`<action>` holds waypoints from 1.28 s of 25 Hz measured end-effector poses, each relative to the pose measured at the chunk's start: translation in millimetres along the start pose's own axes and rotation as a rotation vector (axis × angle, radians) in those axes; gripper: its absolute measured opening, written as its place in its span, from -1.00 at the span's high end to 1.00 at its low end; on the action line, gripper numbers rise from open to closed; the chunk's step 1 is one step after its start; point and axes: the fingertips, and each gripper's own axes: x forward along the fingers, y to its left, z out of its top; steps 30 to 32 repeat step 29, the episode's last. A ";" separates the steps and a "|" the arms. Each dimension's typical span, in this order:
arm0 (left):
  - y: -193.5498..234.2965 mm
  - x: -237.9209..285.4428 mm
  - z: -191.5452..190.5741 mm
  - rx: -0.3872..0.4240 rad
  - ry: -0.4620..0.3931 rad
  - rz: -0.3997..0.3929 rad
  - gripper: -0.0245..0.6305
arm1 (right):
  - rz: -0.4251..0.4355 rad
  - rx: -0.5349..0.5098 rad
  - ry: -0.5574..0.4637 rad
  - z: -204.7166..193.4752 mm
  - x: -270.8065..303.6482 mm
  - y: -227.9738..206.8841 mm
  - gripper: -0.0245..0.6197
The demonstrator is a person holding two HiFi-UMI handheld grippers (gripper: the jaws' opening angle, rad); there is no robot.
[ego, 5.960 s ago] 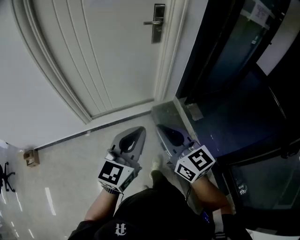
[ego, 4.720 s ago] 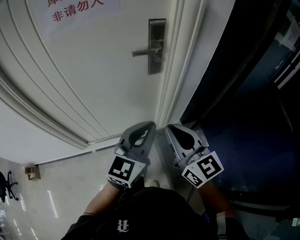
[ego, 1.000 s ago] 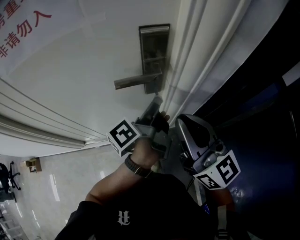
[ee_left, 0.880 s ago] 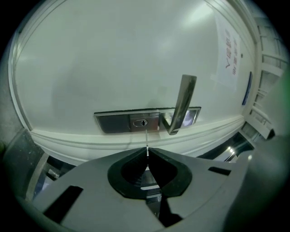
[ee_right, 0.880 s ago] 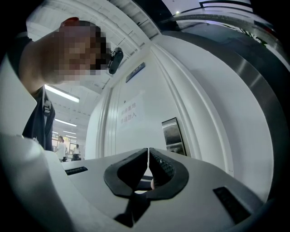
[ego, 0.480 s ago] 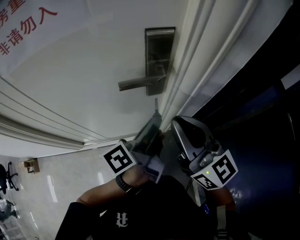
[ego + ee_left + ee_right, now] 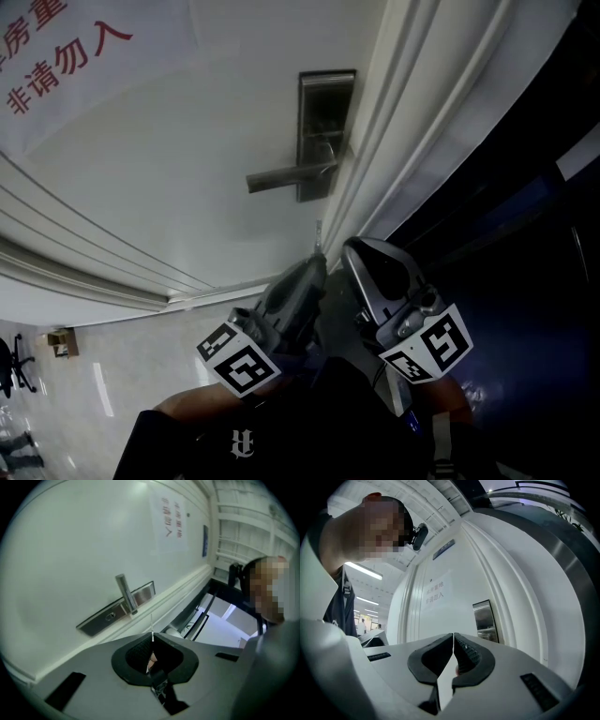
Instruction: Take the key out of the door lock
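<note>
A steel lock plate (image 7: 325,103) with a lever handle (image 7: 291,175) sits on the white door. My left gripper (image 7: 317,258) hangs below the plate, apart from it, shut on a thin key (image 7: 319,234) whose blade sticks out past the jaw tips. In the left gripper view the key (image 7: 152,623) points up from the closed left gripper (image 7: 153,637) toward the lock plate (image 7: 101,619). My right gripper (image 7: 354,246) is beside the left one, by the door frame. The right gripper (image 7: 453,634) is shut with nothing in it, and the lock plate (image 7: 485,618) shows beyond it.
A white moulded door frame (image 7: 394,122) runs just right of the lock. Dark glass panelling (image 7: 525,187) fills the right side. A paper notice with red characters (image 7: 66,47) hangs on the door. A small box (image 7: 59,342) lies on the tiled floor at lower left.
My left gripper was up at the lock plate a second ago. It has drawn back down and away with the key in its jaws. The right gripper has hardly moved.
</note>
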 end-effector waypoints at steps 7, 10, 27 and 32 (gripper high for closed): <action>-9.8 -0.3 6.1 0.161 -0.001 -0.031 0.91 | -0.015 -0.022 0.027 -3.9 5.5 4.9 0.88; -8.1 0.3 7.2 0.151 0.002 -0.036 0.91 | -0.025 -0.023 0.031 -5.2 7.4 4.5 0.88; -6.0 6.5 13.9 0.150 0.018 -0.057 0.91 | -0.055 -0.036 0.038 -4.2 15.4 -3.3 0.88; -6.0 7.9 13.7 0.145 0.019 -0.058 0.91 | -0.056 -0.036 0.040 -3.4 15.8 -4.7 0.88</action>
